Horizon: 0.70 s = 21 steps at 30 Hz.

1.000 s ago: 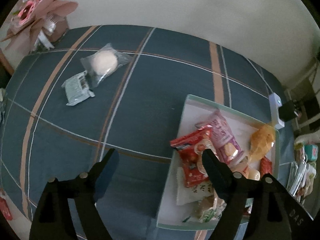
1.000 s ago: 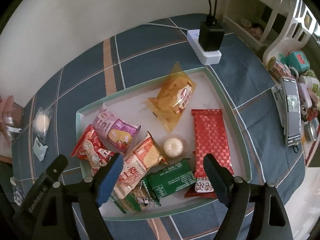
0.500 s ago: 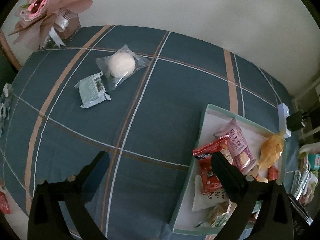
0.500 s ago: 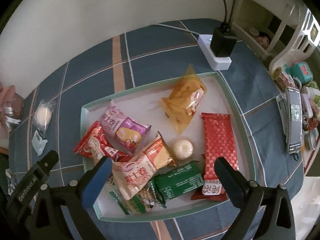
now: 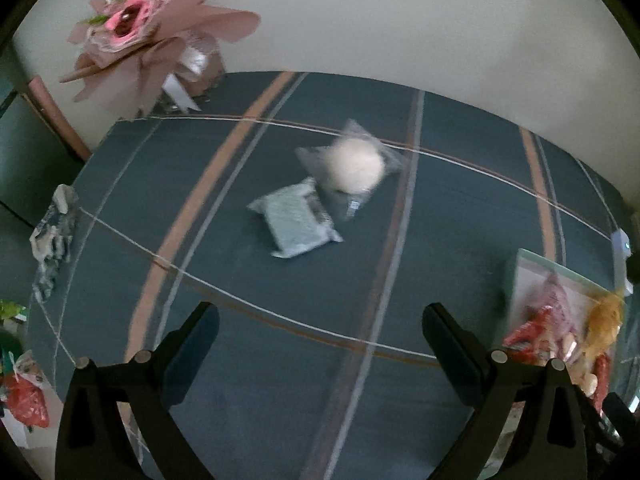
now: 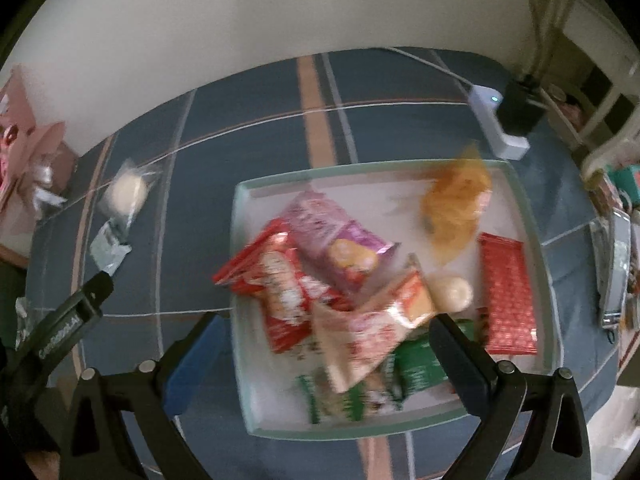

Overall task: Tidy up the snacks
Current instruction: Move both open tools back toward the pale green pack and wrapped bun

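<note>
Snacks: seven or so packets heaped in the tray (image 6: 536,240) near the table's (image 5: 280,360) right edge, red packet (image 6: 506,296) rightmost. Two more lie loose toward the back left: bun (image 5: 354,164) touching grey packet (image 5: 294,220). Left claw (image 5: 320,332): spread wide, just opened, nothing between. Right claw (image 6: 324,340): likewise, above the tray.

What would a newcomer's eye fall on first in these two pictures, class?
First, the pale green tray heaped with bright snack packets, notably a red packet along its right side and an orange one at the back. Next, off the tray to its left on the plaid cloth, a round bun in a clear wrapper touching a grey-green packet.
</note>
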Tool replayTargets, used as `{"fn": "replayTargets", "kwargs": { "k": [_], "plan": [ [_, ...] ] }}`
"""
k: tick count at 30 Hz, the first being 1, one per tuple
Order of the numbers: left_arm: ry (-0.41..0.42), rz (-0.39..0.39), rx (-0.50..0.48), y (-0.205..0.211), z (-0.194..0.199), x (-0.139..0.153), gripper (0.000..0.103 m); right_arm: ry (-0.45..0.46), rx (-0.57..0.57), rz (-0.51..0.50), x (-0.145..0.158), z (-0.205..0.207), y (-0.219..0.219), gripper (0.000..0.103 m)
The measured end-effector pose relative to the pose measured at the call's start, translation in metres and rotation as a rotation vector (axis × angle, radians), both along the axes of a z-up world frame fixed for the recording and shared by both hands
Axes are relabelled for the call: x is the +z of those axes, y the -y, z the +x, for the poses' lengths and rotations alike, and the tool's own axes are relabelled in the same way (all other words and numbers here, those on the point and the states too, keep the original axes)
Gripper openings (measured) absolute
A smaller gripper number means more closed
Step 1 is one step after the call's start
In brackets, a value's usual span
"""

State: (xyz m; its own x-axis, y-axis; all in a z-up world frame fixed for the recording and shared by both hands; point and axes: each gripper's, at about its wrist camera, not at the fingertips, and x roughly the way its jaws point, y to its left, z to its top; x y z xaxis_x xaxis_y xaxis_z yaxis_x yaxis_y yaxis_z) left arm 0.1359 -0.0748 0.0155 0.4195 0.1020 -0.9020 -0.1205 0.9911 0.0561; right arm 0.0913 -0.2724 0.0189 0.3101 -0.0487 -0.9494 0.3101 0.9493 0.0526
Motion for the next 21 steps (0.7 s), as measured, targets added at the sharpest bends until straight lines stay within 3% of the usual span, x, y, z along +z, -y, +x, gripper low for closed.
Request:
{"fn": "replayTargets", "kwargs": {
  "k": [21],
  "plan": [
    [-0.007, -0.084, 0.111, -0.083, 0.016, -0.004, 0.101, -0.042, 0.186, -0.04, -0.03, 0.035, -0.113, 0.103]
  ]
}}
